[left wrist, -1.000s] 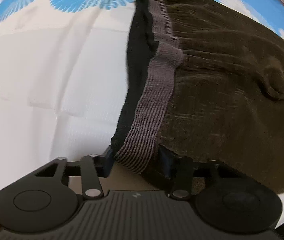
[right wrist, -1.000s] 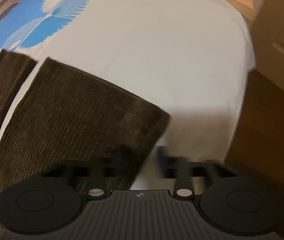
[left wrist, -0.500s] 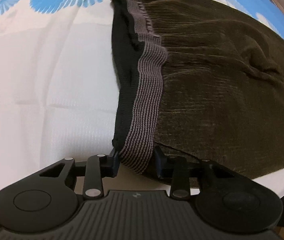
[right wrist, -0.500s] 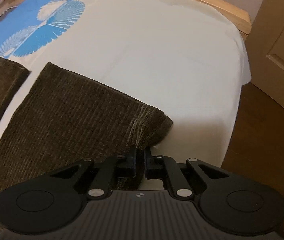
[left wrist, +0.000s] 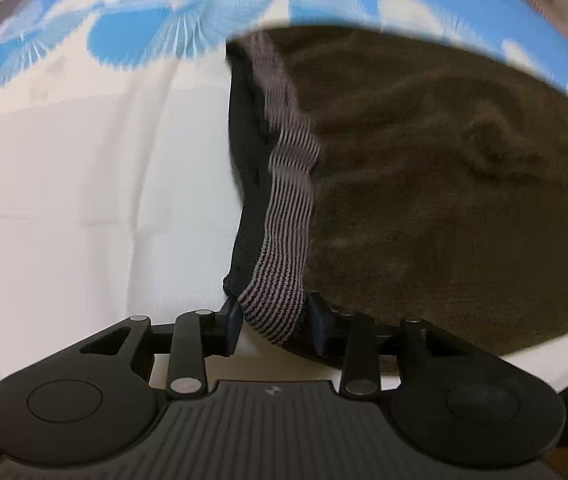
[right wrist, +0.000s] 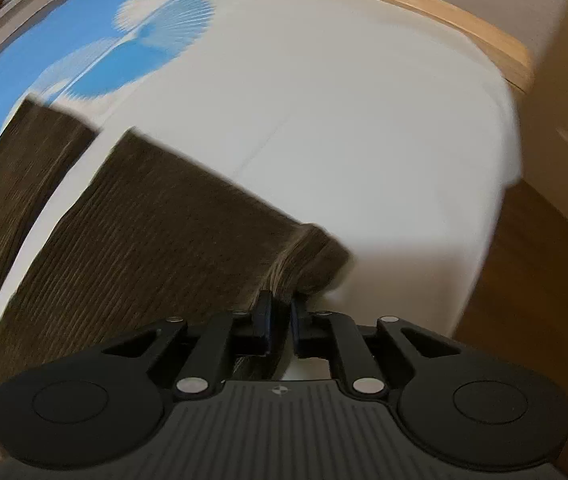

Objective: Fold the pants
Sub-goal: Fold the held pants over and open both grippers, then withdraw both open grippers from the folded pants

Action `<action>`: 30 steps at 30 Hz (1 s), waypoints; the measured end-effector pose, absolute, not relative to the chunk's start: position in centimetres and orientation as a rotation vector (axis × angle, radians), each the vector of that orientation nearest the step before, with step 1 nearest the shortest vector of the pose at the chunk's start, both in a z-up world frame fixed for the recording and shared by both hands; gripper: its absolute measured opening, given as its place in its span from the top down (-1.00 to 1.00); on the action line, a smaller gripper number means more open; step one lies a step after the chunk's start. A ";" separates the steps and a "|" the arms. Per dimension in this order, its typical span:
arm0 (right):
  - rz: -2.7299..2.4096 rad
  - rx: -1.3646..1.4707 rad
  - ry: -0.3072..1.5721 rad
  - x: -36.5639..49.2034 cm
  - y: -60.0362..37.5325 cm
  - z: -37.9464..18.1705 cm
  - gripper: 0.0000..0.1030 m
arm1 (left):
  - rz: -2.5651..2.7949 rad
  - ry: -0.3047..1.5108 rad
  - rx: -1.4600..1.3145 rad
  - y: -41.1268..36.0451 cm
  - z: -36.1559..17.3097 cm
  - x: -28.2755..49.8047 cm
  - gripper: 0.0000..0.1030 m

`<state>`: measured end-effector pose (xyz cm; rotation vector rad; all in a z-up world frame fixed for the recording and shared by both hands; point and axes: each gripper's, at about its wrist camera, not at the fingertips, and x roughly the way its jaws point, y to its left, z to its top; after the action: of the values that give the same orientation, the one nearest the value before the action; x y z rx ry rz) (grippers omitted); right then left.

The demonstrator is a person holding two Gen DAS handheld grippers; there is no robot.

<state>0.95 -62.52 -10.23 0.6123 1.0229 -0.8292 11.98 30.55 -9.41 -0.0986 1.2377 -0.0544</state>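
Dark olive corduroy pants (left wrist: 444,168) lie on the bed, with a grey striped waistband (left wrist: 284,256) running toward me in the left wrist view. My left gripper (left wrist: 274,322) is shut on the near end of the waistband, which bunches between its fingers. In the right wrist view the near leg (right wrist: 156,240) lies flat with its hem corner puckered. My right gripper (right wrist: 280,320) is shut on that hem corner. The second leg (right wrist: 24,168) lies at the left.
The white bedsheet (right wrist: 344,120) has a blue fan pattern (left wrist: 156,28) at the far side. A wooden bed frame (right wrist: 444,28) curves along the far edge. Brown floor (right wrist: 544,280) and a door lie to the right.
My right gripper closed on the hem corner and has lifted it slightly, puckering the cloth. My left gripper keeps its hold on the waistband and is moving; both views are now blurred.
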 end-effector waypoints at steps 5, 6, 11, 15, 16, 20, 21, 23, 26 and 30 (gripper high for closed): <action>-0.914 0.455 0.902 0.8 -61.4 -7.3 0.64 | -0.107 1.189 -0.050 28.5 -9.2 11.9 0.19; -0.899 0.448 0.883 0.9 -61.1 -7.0 0.64 | -0.118 1.201 -0.026 28.1 -9.6 11.9 0.17; -0.791 0.519 0.910 1.8 -60.2 -7.4 0.60 | -0.024 1.140 -0.094 30.7 -9.1 11.8 0.18; -0.722 0.533 0.890 2.6 -58.9 -6.9 0.48 | -0.053 1.072 -0.106 30.0 -8.0 11.5 0.18; -0.707 0.525 0.883 2.6 -58.7 -6.5 0.46 | -0.103 1.078 -0.093 29.2 -8.3 11.5 0.18; -0.623 0.490 0.854 4.0 -57.0 -5.5 0.42 | -0.214 1.187 0.078 25.5 -11.5 11.7 0.18; -0.601 0.492 0.845 4.3 -56.6 -5.2 0.42 | -0.207 1.244 0.128 25.0 -13.0 11.8 0.20; -0.546 0.502 0.819 4.7 -55.4 -4.4 0.42 | -0.170 1.338 0.265 24.4 -15.7 11.5 0.23; -0.476 0.508 0.772 5.0 -53.6 -3.0 0.42 | -0.159 1.316 0.229 24.0 -14.7 11.8 0.17; -0.372 0.503 0.718 5.8 -50.3 -1.0 0.41 | -0.149 1.174 0.063 24.7 -11.3 12.1 -0.07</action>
<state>5.81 -50.33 -1.05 0.5026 0.7183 -0.3718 12.15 24.71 -11.26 0.0634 1.1737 -0.1488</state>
